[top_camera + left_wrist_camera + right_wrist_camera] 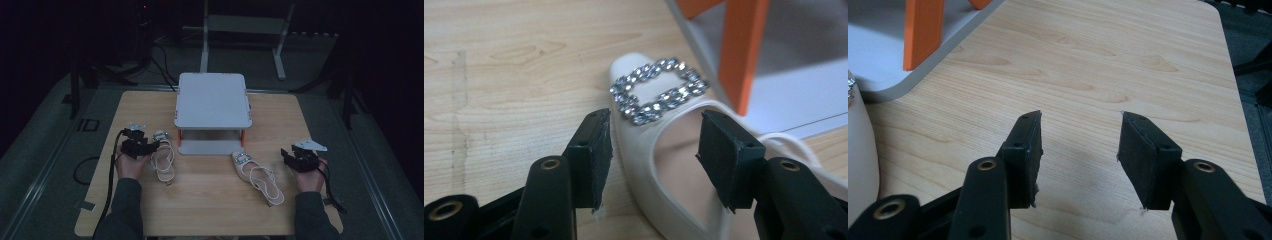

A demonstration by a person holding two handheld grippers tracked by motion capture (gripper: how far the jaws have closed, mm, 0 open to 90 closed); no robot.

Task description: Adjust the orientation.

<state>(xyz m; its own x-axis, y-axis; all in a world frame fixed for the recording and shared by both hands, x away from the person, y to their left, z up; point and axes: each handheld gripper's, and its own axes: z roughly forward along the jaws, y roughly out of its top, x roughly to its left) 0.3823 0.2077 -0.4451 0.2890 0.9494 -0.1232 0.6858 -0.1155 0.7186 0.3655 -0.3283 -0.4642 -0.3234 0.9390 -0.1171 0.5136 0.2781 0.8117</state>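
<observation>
While poised over the wooden table (pixel 210 200), jaws of the left gripper (pixel 152 147) spread apart, straddling the toe of the left shoe (pixel 163 159) just left of the rack's front edge; nothing clamped, pads either side of the shoe's upper in the left gripper view, the left pad (pixel 594 155) over bare wood, the right pad (pixel 724 155) over the shoe's opening; jewelled buckle (pixel 658 90) just beyond the pads, close to an orange leg (pixel 744 50) of the rack. Right of the rack (pixel 212 100), the right gripper (pixel 286 154) open too, jaws apart over bare wood, holding nothing; right shoe (pixel 257 177) lying flat between it and the rack's front, toe pointing toward the rack, apart from the jaws. In the right gripper view, a pale edge of that shoe (pixel 860 150) at the far left, beside the rack's grey base (pixel 878 65).
</observation>
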